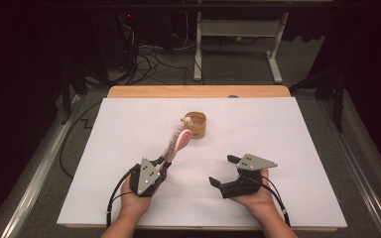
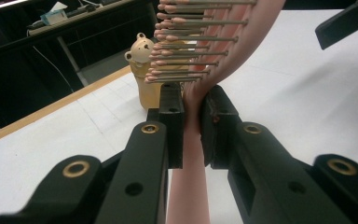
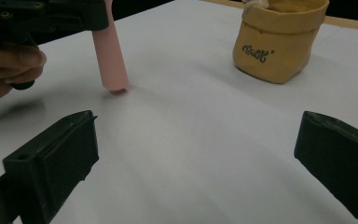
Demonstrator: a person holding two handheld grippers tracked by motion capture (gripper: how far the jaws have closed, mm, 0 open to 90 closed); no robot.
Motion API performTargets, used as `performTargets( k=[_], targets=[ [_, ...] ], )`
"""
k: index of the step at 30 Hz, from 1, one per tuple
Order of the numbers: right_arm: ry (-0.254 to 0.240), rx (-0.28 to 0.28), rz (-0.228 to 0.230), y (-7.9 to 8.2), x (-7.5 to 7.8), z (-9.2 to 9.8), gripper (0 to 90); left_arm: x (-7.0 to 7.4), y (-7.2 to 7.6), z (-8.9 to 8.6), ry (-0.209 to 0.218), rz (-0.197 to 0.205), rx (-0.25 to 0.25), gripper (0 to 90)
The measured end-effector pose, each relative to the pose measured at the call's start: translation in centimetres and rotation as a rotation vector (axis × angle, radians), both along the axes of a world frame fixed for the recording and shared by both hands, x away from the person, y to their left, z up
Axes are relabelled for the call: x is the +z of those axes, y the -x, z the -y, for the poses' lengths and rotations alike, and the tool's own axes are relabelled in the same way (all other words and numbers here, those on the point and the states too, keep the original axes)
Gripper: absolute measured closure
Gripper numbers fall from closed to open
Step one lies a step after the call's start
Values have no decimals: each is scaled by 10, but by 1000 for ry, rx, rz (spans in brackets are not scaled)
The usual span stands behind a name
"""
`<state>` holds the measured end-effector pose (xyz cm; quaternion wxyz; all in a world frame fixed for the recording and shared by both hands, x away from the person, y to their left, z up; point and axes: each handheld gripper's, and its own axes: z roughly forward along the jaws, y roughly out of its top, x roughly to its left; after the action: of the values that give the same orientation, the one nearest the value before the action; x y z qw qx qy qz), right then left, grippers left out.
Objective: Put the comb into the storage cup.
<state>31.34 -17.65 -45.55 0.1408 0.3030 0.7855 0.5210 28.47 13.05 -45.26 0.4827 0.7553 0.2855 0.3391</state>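
Behind the hairbrush (image 1: 177, 141), a pouch (image 1: 198, 125) holds a bear (image 1: 187, 119).

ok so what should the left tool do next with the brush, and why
Probably carry the brush forward to the pouch and lower it in. The left tool is shut on its handle, bristle end raised near the pouch, and the right tool is open and holds nothing.

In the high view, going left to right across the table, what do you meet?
Left gripper clamped on the pink hairbrush → tan pouch with a small bear figure → right gripper, jaws open and empty.
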Motion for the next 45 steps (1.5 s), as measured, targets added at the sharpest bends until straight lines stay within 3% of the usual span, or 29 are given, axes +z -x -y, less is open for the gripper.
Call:
performTargets(
  k=[8,19,45],
  targets=[
    [-23,18,30,0,9,-10,14,0,1,1,0,3,-1,808],
    [-17,21,47,-1,15,-16,23,1,2,2,-1,7,-3,807],
    [-71,73,78,3,41,-46,2,1,4,7,-4,13,-10,806]
  ],
)
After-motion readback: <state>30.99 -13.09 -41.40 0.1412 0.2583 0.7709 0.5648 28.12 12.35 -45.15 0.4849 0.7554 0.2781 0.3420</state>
